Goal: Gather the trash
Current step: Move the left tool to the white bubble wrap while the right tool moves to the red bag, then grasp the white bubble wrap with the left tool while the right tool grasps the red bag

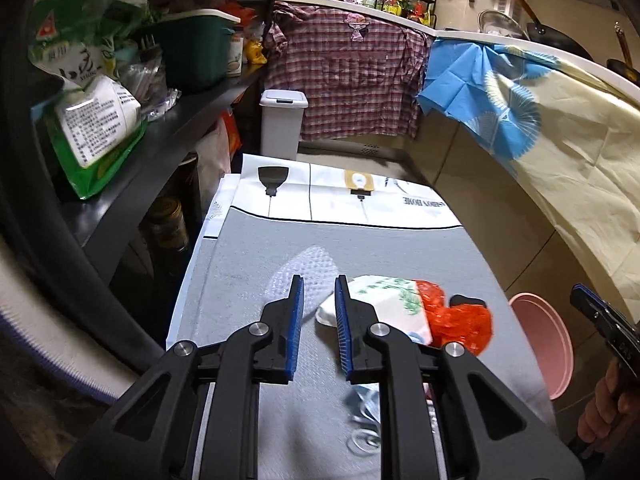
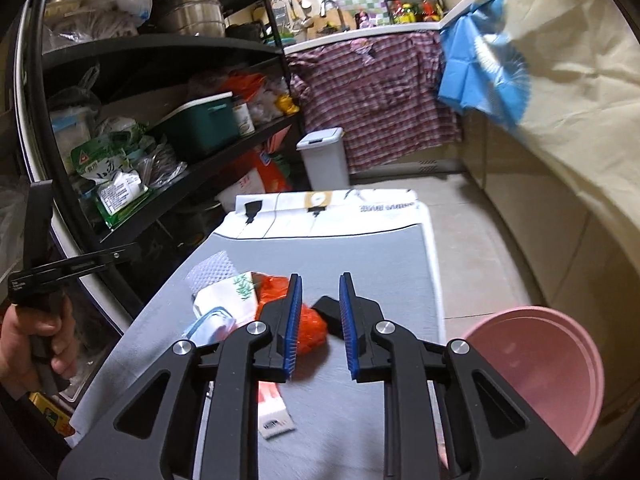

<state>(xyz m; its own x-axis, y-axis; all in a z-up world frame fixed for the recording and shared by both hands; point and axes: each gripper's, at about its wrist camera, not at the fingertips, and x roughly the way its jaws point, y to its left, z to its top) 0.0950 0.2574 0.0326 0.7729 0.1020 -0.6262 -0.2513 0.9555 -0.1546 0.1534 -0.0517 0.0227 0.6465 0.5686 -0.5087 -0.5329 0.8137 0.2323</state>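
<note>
Trash lies on a grey-clothed table (image 1: 248, 264): a clear bubble-wrap piece (image 1: 316, 264), a white wrapper with green leaf print (image 1: 384, 300), a crumpled orange plastic bag (image 1: 460, 320), a small black piece (image 1: 466, 300) and a light-blue face mask (image 1: 366, 404). My left gripper (image 1: 319, 284) is open and empty, just above the bubble wrap and the wrapper's left end. My right gripper (image 2: 320, 284) is open and empty above the orange bag (image 2: 310, 326) and the black piece (image 2: 330, 312). A red-and-white packet (image 2: 272, 408) lies under the right gripper.
A pink basin (image 2: 540, 376) stands on the floor right of the table. A white lidded bin (image 1: 282, 124) stands past the table's far end. A black shelf rack (image 2: 160, 128) full of bags and boxes runs along the left. Cloth-draped counters (image 1: 560, 128) run along the right.
</note>
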